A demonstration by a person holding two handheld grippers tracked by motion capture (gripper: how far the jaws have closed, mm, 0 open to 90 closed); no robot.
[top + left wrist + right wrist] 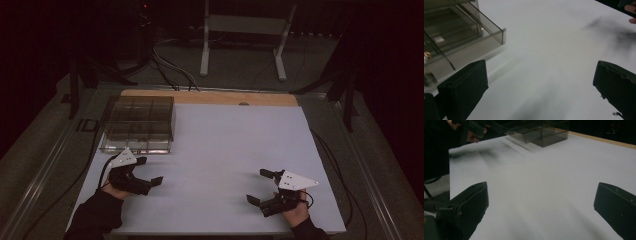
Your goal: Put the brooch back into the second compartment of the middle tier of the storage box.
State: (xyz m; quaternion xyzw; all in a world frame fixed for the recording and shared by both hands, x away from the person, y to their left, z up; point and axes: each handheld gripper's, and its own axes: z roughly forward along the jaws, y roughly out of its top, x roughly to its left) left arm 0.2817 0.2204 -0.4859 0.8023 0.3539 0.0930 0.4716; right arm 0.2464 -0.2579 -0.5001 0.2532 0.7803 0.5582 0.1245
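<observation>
A smoky clear plastic box [138,123] with inner compartments sits at the back left of the white table top [220,145]. My left gripper [149,171] rests low just in front of the box, jaws wide apart and nothing between them. In the left gripper view the box [461,32] lies up and left of the jaws, with small items inside too blurred to name. My right gripper [259,186] sits near the front right, open and empty. The right gripper view has the box [540,131] far off across bare table.
A wooden strip [210,97] edges the back of the table. Beyond it stand a white metal frame [245,35] and floor cables [170,70]. Cables trail from both grippers off the table sides. The surroundings are dark.
</observation>
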